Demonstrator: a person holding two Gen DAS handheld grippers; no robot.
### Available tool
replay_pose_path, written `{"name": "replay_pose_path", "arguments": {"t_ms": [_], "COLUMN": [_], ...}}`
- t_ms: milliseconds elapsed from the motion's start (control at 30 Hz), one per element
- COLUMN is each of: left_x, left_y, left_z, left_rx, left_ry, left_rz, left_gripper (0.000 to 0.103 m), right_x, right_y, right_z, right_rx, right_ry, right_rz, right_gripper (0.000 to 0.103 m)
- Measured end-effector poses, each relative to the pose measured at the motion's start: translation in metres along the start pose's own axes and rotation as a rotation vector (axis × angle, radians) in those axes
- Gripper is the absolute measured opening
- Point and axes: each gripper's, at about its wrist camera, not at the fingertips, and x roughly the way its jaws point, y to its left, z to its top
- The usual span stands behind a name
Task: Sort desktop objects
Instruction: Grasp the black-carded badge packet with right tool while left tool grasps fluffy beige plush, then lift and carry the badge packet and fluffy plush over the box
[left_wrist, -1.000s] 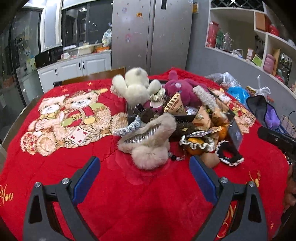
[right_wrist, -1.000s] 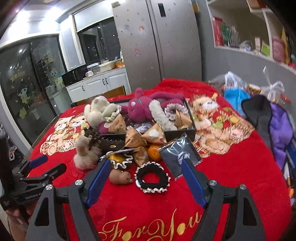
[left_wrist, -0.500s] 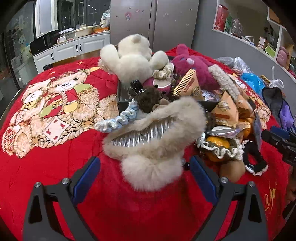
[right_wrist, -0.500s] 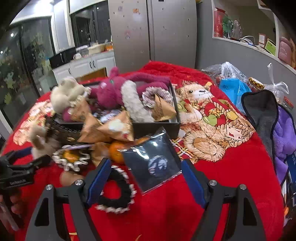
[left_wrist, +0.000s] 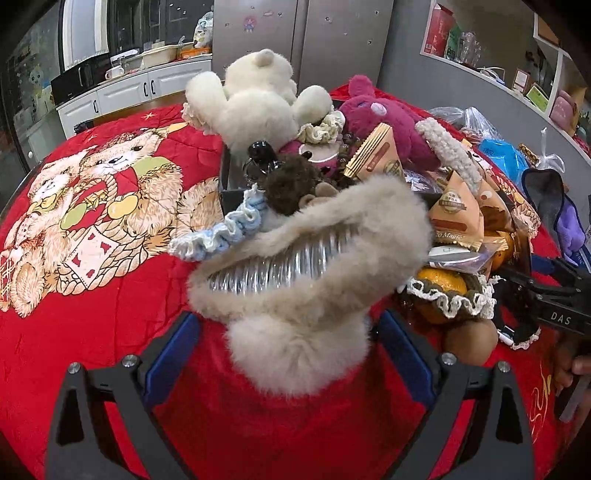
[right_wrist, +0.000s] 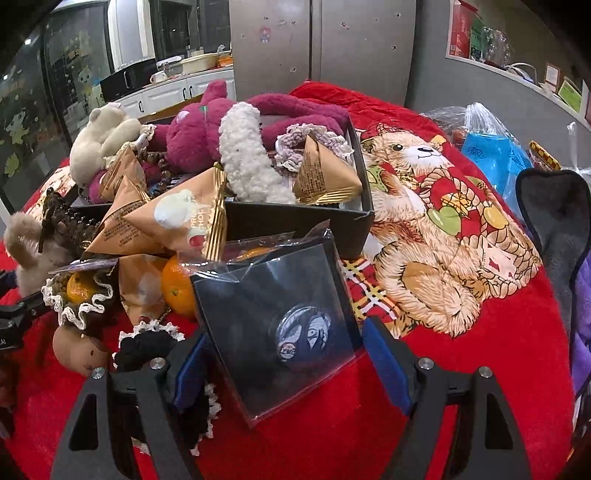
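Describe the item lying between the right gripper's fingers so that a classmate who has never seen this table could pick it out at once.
Start at the black box of plush toys on the red blanket. Leaning against its near wall, beside an orange, is a flat dark square card in a clear plastic sleeve. Unlike the gold triangular snack packets nearby, it is glossy and carries a round printed badge.

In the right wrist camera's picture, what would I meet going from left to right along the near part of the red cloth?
Brown round plush head → black lace-edged scrunchie → clear-sleeved dark badge card → teddy bear print on the cloth → dark grey cloth at the right edge.
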Motion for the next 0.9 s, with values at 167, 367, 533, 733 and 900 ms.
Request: {"name": "replay_pose_path", "arguments": {"t_ms": [167, 367, 533, 733, 900], "left_x": [-0.004, -0.010, -0.015, -0.027, -0.043], "left_y": [0.002, 0.001, 0.005, 0.012, 0.016], "left_z": [-0.002, -0.005, -0.007, -0.012, -0.012], "left_rx": [-0.011, 0.001, -0.012, -0.029, -0.051], "left_ry": [-0.011, -0.027, -0.028, -0.049, -0.079], "left_rz": [0.009, 0.078, 0.057, 0.054, 0.018], "left_gripper": [0.088, 0.037, 0.022, 0.016, 0.015], "right_x": [-0.002, -0.012, -0.022, -0.035, -0.044], "right_y": [0.003, -0.012, -0.024, -0.030, -0.024], "right_z": [-0.002, -0.005, -0.009, -0.016, -0.017], "right_rx": [0.008, 0.100, 0.165, 0.204, 0.215], "right_ry": [-0.009, -0.040, -0.044, -0.080, -0.111], "right_rz": [-0.008, -0.005, 0.005, 0.012, 0.038], "right_gripper": [0.077, 0.025, 0.006, 0.006, 0.006]}}
